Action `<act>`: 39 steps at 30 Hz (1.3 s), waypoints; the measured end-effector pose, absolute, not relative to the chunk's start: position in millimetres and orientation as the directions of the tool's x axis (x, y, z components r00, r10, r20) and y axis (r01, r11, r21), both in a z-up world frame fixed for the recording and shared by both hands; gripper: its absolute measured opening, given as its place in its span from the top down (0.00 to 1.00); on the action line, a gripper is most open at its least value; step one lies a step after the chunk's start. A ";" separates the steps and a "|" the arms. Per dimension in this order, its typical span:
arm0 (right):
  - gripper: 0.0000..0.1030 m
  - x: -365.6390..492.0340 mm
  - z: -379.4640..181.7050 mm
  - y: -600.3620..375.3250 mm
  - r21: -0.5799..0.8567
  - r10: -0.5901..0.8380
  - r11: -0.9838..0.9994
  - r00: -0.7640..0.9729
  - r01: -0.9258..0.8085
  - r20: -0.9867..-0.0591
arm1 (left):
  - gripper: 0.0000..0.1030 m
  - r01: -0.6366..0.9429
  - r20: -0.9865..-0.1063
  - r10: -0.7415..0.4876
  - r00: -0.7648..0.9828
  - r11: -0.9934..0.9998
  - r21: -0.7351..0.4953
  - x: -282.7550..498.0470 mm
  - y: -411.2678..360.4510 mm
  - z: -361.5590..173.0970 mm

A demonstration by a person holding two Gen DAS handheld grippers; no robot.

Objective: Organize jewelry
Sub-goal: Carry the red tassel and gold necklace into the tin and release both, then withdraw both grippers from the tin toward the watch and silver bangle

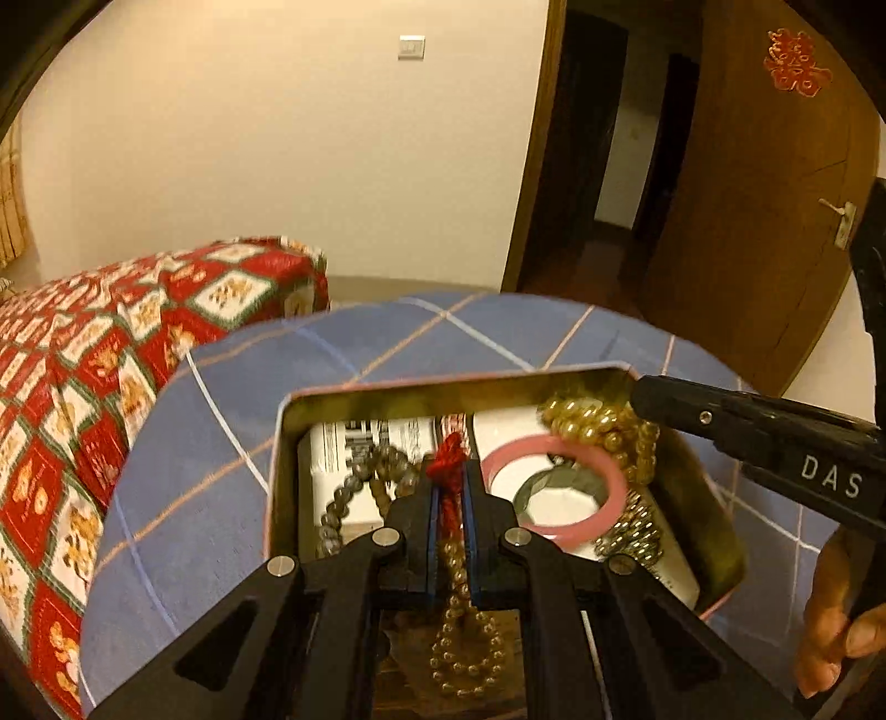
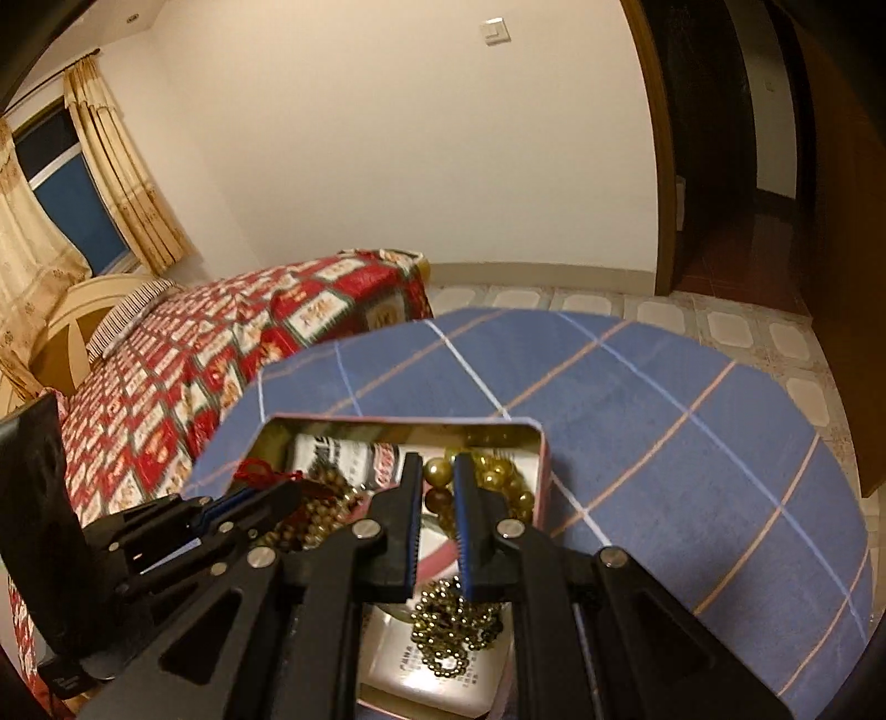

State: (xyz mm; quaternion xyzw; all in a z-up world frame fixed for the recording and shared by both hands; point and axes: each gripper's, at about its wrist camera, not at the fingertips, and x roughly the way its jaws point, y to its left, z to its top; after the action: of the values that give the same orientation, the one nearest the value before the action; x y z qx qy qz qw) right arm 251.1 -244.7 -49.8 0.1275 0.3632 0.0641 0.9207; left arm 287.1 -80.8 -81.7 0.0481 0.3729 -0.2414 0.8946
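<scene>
- Black linkages fill the bottom of my left wrist view, and my left gripper (image 1: 449,493) has its jaws pinching a beaded strand with a red knotted cord (image 1: 449,471); the small brownish-gold beads hang down between the finger arms below the pads.
- My right gripper (image 2: 434,509) sits over the tin with jaws slightly spread, nothing clamped between the blue pads as far as I can see. A fat gold bead shows in the gap past the tips, apparently lying in the tin.
- From the left cam, the right gripper's finger comes in from the right, tip at the tin's far right corner, with white letters "DAS" on it. That's the only text I can actually read.
- The metal tin (image 1: 387,390) has a pinkish outside and brassy inside walls, and it's sitting on the blue checked cloth (image 2: 692,443).
- Inside the tin: a pink bangle (image 1: 559,443) lying flat on a white card, a pile of chunky gold beads (image 1: 598,421) in the far right corner, a grey bead bracelet (image 1: 354,487) on the left, and a dark metallic ball chain (image 2: 454,626) at the near right.
- There are printed white packets under the jewelry, with print too blurry for me to make out.
- Further back there's a bed with a red patterned quilt (image 2: 221,354), curtains (image 2: 122,177) by the window, a wall switch (image 1: 411,47), and a brown door (image 1: 764,221) with a red paper-cut ornament (image 1: 797,61).
</scene>
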 end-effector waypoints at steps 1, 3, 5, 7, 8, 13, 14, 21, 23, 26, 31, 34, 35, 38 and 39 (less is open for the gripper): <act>0.87 251.2 -53.5 -245.2 0.278 0.205 0.960 0.726 -0.021 -0.656 | 0.94 0.465 -0.696 -0.390 0.603 0.881 -0.091 288.0 -81.3 -84.1; 0.87 252.5 -60.0 -246.3 0.278 0.204 0.961 0.718 -0.016 -0.666 | 0.94 0.458 -0.708 -0.374 0.599 0.885 -0.080 289.4 -83.1 -88.8; 0.87 254.9 -66.8 -247.6 0.282 0.207 0.959 0.706 -0.010 -0.678 | 0.94 0.456 -0.714 -0.366 0.596 0.887 -0.073 290.2 -84.7 -91.5; 0.87 254.6 -71.8 -248.3 0.277 0.201 0.961 0.699 -0.004 -0.686 | 0.94 0.455 -0.718 -0.359 0.597 0.888 -0.066 290.7 -86.3 -93.0; 0.87 254.5 -73.1 -248.8 0.276 0.201 0.961 0.696 -0.004 -0.689 | 0.94 0.452 -0.720 -0.349 0.600 0.890 -0.054 291.9 -87.4 -94.1; 0.77 253.7 -74.0 -249.2 0.275 0.198 0.961 0.693 0.000 -0.693 | 0.90 0.439 -0.734 -0.290 0.614 0.899 0.012 291.7 -94.0 -94.7; 0.69 252.8 -72.6 -250.0 0.290 0.216 0.957 0.691 -0.009 -0.690 | 0.87 0.436 -0.743 -0.267 0.614 0.899 0.037 290.5 -96.4 -93.9; 0.51 224.2 -40.5 -247.2 0.298 0.201 0.955 0.748 -0.005 -0.632 | 0.47 0.391 -0.724 -0.191 0.663 0.913 0.117 274.2 -92.0 -72.4; 0.51 214.4 -34.1 -247.4 0.298 0.190 0.955 0.762 0.004 -0.619 | 0.37 0.366 -0.699 -0.183 0.691 0.923 0.121 264.9 -87.3 -61.7; 0.51 199.0 -29.2 -248.8 0.300 0.175 0.954 0.772 0.021 -0.610 | 0.37 0.360 -0.687 -0.189 0.702 0.926 0.112 252.7 -82.8 -49.6; 0.51 179.8 -29.4 -240.0 0.304 0.177 0.952 0.767 0.025 -0.616 | 0.37 0.357 -0.669 -0.190 0.718 0.926 0.120 228.6 -79.0 -37.3; 0.51 167.0 -26.7 -233.6 0.301 0.179 0.953 0.772 0.018 -0.611 | 0.37 0.359 -0.669 -0.202 0.715 0.928 0.103 214.9 -74.4 -34.4; 0.51 163.3 -26.0 -231.3 0.299 0.179 0.954 0.773 0.015 -0.609 | 0.37 0.356 -0.669 -0.203 0.715 0.929 0.099 210.6 -72.8 -34.3; 0.51 149.8 -24.6 -224.9 0.292 0.177 0.956 0.774 0.010 -0.608 | 0.37 0.348 -0.669 -0.206 0.714 0.934 0.084 197.3 -68.0 -34.0; 0.51 145.8 -24.9 -223.1 0.292 0.180 0.956 0.773 0.007 -0.608 | 0.37 0.347 -0.670 -0.210 0.712 0.935 0.076 193.5 -66.5 -33.9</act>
State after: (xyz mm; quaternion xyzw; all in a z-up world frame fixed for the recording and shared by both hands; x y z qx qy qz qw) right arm 145.8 -223.1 -24.9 0.1401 0.3336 0.0466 0.9311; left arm 193.5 -66.5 -33.9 0.0985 0.3478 -0.1514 0.9200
